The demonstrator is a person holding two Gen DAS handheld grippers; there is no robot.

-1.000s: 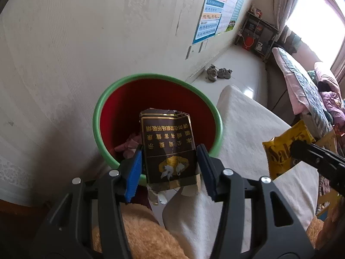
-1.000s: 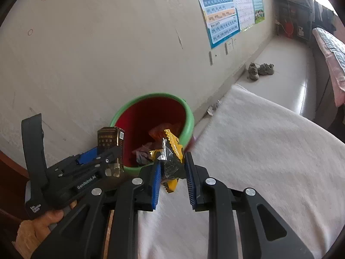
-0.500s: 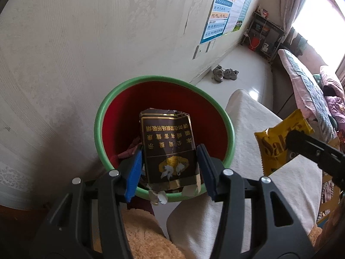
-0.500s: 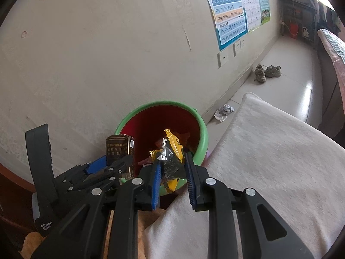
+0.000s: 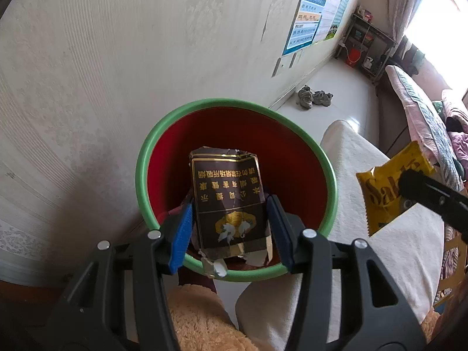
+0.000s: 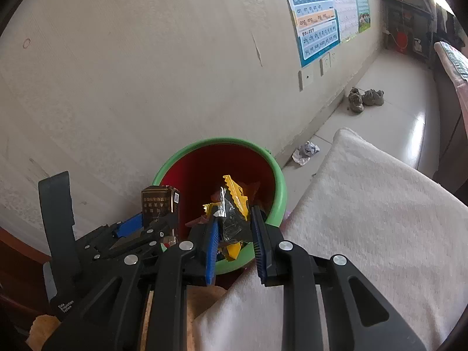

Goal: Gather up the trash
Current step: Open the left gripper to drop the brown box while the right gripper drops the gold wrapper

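My left gripper (image 5: 231,228) is shut on a dark brown cigarette pack (image 5: 229,201) with gold print, held over a red bin with a green rim (image 5: 181,117). My right gripper (image 6: 234,234) is shut on a yellow and silver snack wrapper (image 6: 232,204), at the near rim of the same bin (image 6: 278,175). The wrapper also shows in the left wrist view (image 5: 383,193) to the right of the bin. The left gripper (image 6: 137,228) and its pack (image 6: 159,204) show in the right wrist view at the bin's left rim. Some trash lies inside the bin.
The bin stands against a pale wall (image 5: 117,58). A white blanket (image 6: 365,219) lies on the right, a tan fleece (image 5: 199,316) below. A crumpled paper (image 6: 305,149) and a pair of shoes (image 6: 365,99) lie on the floor. Posters (image 6: 318,14) hang on the wall.
Both grippers have moved closer over the bin, which now looks larger and more centred. Each still holds its piece of trash.
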